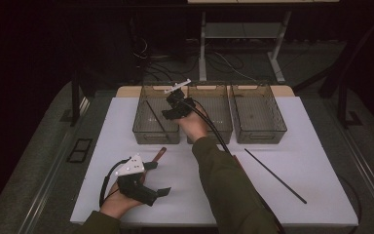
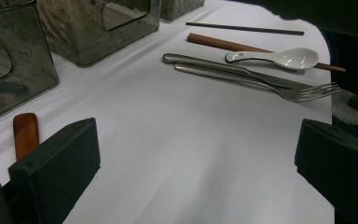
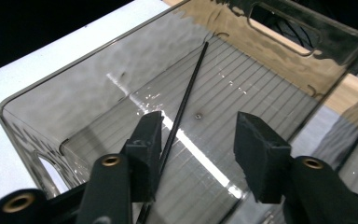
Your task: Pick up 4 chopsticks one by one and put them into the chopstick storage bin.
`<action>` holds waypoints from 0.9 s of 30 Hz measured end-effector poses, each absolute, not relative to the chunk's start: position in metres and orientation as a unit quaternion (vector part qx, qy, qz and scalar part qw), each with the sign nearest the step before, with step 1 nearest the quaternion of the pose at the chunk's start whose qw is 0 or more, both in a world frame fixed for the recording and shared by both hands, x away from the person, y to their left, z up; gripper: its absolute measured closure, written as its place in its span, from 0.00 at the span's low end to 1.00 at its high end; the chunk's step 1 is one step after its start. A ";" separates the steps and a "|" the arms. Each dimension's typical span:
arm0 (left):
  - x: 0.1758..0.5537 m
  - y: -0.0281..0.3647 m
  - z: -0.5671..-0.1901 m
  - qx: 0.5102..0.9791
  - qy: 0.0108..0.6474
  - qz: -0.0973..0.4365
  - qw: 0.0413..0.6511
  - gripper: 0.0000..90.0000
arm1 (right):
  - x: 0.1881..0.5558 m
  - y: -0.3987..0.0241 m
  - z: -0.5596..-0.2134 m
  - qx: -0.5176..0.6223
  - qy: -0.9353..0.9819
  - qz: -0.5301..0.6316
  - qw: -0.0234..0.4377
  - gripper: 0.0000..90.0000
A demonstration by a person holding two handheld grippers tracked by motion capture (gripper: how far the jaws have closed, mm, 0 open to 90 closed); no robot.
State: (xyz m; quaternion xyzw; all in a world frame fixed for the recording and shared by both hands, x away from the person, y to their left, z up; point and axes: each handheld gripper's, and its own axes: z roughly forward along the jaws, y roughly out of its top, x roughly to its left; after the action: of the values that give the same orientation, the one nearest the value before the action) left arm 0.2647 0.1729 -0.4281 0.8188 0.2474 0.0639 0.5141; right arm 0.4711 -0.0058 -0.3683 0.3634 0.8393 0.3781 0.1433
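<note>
1. Black and thin, the chopstick (image 3: 184, 100) lies slantwise on the ribbed floor of the left bin (image 3: 74, 100); in the high view it shows as a dark line in that bin (image 1: 154, 117), upper centre of the frame.
2. Right tongs (image 3: 198, 156) hang over the same bin with the jaws apart. The chopstick runs just beside the left jaw and nothing presses on it: released. In the high view these tongs (image 1: 174, 108) sit at the bin's right wall, centre of the frame.
3. Left tongs (image 1: 157, 179) rest low over the table (image 1: 190, 195), lower left of the high view, jaws spread wide with only bare white surface between them: released, holding nothing.
4. Middle bin (image 1: 214, 114) and right bin (image 1: 258, 114) stand side by side with the left bin along the table's far edge.
5. Second black chopstick (image 1: 275, 175) lies diagonally on the table, right of centre in the high view.
6. Brown wooden piece (image 1: 160, 153) lies near the left tongs.
7. In the left gripper view, upper right, a brown chopstick (image 2: 223, 44), a white spoon (image 2: 284, 57), a metal knife (image 2: 214, 65) and a metal fork (image 2: 270, 86) lie close together on the table; the spoon rests across the brown chopstick.
</note>
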 end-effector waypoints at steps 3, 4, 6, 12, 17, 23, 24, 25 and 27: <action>0.264 0.173 -0.428 0.819 0.248 0.064 0.514 0.00 | 0.468 -0.015 -0.362 0.358 0.836 0.391 0.138 0.53; 0.265 0.173 -0.428 0.818 0.248 0.063 0.514 0.00 | 0.467 -0.019 -0.360 0.355 0.837 0.395 0.135 0.52; 0.265 0.173 -0.428 0.819 0.250 0.062 0.513 0.00 | 0.464 -0.026 -0.356 0.349 0.838 0.398 0.133 0.49; 0.265 0.174 -0.428 0.817 0.252 0.063 0.515 0.00 | 0.456 -0.051 -0.344 0.346 0.840 0.397 0.132 0.46; 0.266 0.174 -0.429 0.818 0.252 0.064 0.512 0.00 | 0.447 -0.074 -0.335 0.346 0.835 0.406 0.132 0.43; 0.266 0.174 -0.429 0.817 0.253 0.066 0.514 0.00 | 0.438 -0.099 -0.324 0.342 0.837 0.405 0.138 0.42; 0.266 0.174 -0.430 0.817 0.254 0.065 0.514 0.00 | 0.437 -0.103 -0.323 0.343 0.836 0.406 0.136 0.42; 0.266 0.174 -0.430 0.817 0.254 0.065 0.514 0.00 | 0.436 -0.106 -0.321 0.343 0.837 0.405 0.134 0.40; 0.266 0.175 -0.430 0.817 0.254 0.065 0.513 0.00 | 0.433 -0.113 -0.319 0.341 0.837 0.404 0.140 0.40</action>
State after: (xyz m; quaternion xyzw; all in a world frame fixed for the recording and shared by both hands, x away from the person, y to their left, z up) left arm 0.2660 0.1746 -0.4296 0.8171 0.2545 0.0653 0.5132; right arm 0.4328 -0.1129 -0.3192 0.3413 0.8372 0.4038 0.1399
